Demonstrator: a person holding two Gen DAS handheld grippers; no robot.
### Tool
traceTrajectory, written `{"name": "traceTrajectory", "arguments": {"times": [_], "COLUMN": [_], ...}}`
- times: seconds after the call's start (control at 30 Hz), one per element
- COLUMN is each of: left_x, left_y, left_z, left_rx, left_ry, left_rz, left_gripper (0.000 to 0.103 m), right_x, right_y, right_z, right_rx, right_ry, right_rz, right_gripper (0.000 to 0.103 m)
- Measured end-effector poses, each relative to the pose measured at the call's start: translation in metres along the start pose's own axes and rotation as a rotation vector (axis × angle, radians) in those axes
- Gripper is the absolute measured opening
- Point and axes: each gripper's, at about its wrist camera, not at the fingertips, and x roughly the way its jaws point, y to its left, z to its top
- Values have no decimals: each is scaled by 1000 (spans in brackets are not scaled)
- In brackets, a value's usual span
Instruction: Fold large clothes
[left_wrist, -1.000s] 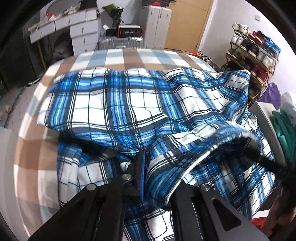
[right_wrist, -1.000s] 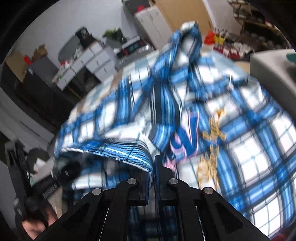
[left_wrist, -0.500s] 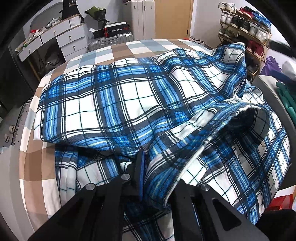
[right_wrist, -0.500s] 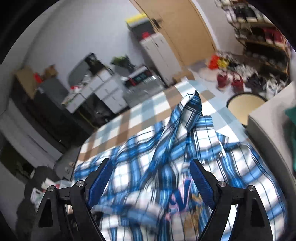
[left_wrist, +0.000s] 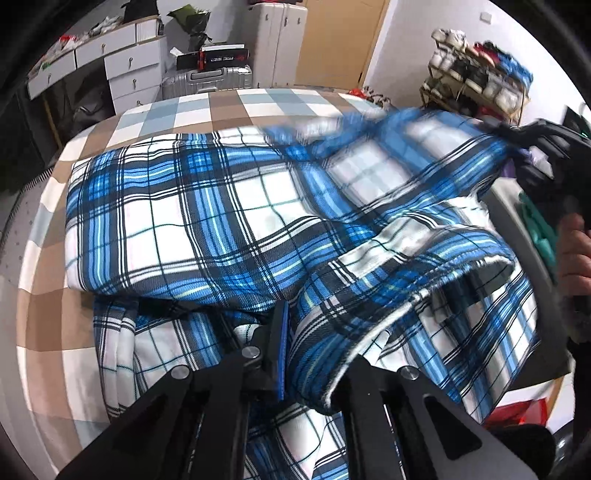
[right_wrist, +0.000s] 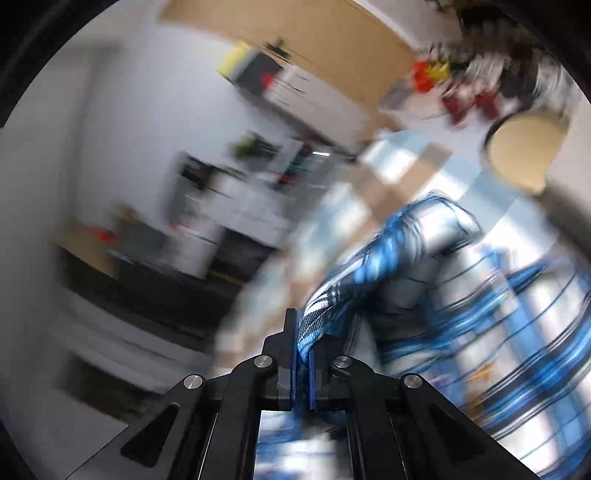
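Note:
A large blue-and-white plaid shirt (left_wrist: 221, 214) lies rumpled on a bed with a brown, pale blue and white checked cover (left_wrist: 221, 107). My left gripper (left_wrist: 291, 354) is shut on a thick fold near the shirt's front edge, and cloth drapes over its right finger. In the left wrist view, my right gripper (left_wrist: 517, 136) holds the shirt's far right edge lifted off the bed, with a hand (left_wrist: 572, 251) behind it. The right wrist view is blurred. In it the right gripper (right_wrist: 303, 332) has its jaws closing on a twisted strip of the shirt (right_wrist: 480, 295), pads pressing the cloth.
Past the far end of the bed stand a silver suitcase (left_wrist: 207, 79) and white drawers (left_wrist: 129, 62). A shoe rack (left_wrist: 480, 74) is at the back right. Green clothes (left_wrist: 543, 229) lie on a grey surface to the right. A round stool (right_wrist: 524, 147) sits beside the bed.
The right gripper let go of the fold it held, opened wide, swung across and shut on the shirt's far right edge, lifting it. The left gripper kept its grip and barely moved.

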Motion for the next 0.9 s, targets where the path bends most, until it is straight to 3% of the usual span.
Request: {"name": "traceTrajectory", "arguments": {"times": [0.1, 0.2, 0.3, 0.37, 0.43, 0.53, 0.63, 0.7, 0.77, 0.9], "left_x": [5, 7, 9, 10, 9, 9, 11, 10, 6, 1], "left_y": [-1, 0, 0, -2, -4, -2, 0, 0, 0, -2], "left_z": [-2, -2, -7, -10, -12, -12, -13, -13, -13, -19], "left_rx": [-5, -3, 12, 37, 50, 57, 49, 46, 46, 92], "left_ry": [19, 26, 37, 43, 45, 55, 67, 69, 68, 68], "left_rz": [3, 2, 19, 31, 39, 43, 31, 22, 14, 15], "left_gripper": [1, 1, 1, 1, 1, 0, 0, 0, 0, 0], "right_x": [-7, 0, -5, -13, -22, -40, -49, -26, -2, 57], "right_y": [-25, -59, -74, -67, -55, -29, 8, 29, 40, 23], "right_z": [-20, -42, -50, -51, -52, -48, -39, -32, -27, -21], "right_rx": [38, 76, 43, -37, -116, -245, -379, -452, -522, -656], "right_ry": [23, 96, 110, 125, 139, 118, 55, 81, 136, 249], "right_rz": [-79, -276, -404, -449, -517, -605, -616, -601, -600, -778], "right_gripper": [7, 10, 22, 29, 47, 48, 52, 60, 62, 55]}}
